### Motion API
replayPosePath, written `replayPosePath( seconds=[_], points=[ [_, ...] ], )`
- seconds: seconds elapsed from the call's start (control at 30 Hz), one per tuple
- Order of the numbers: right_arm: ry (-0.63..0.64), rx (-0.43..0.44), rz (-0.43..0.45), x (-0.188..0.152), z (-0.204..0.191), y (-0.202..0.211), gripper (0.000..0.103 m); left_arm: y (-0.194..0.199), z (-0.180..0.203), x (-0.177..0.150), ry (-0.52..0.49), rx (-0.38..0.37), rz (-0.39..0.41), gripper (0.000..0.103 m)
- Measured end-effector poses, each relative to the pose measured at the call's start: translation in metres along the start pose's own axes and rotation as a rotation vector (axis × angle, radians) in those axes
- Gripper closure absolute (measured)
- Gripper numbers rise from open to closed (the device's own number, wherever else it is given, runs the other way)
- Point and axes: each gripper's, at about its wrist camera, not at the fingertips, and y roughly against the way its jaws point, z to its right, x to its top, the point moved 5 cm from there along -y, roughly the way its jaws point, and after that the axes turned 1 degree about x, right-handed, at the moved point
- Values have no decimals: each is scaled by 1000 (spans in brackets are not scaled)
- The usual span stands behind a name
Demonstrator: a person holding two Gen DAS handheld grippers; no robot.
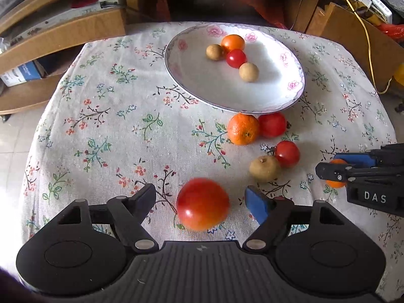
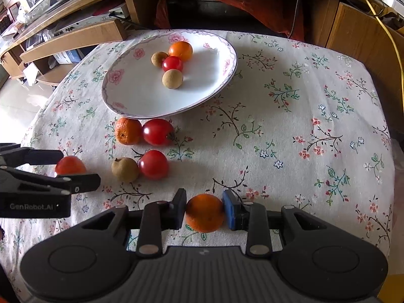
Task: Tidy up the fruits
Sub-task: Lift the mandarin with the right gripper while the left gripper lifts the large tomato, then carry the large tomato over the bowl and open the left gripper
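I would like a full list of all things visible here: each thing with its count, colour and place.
plate: 1, white with pink flowers, far middle of the cloth
fruits on plate: 4; one orange, one red, two tan; touching in a cluster
fruits on cloth: 4; orange and red pair beside the plate's near rim, tan and red pair nearer the grippers
tomato: 1, red, between the open left fingers, untouched
orange: 1, orange, clamped in the right gripper
cloth: 1, white floral, over the table
shelves: wooden, behind the table
left gripper: black, open
right gripper: black, shut on the orange
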Motion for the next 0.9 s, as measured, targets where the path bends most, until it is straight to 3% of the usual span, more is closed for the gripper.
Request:
replayPosePath(
  seconds=[0.13,0.27,0.63,0.9],
  points=[
    [-3,5,1,0,1,0,80,-2,-2,-1,7,17,0,30],
    [-3,8,2,0,1,0,80,-3,-2,0,8,18,-1,51],
    [24,-8,37,6,-4,11,81,13,1,-4,14,32,29,52],
    [16,4,104,25,-6,31,81,25,12,29,2,-12,100,52]
  ],
)
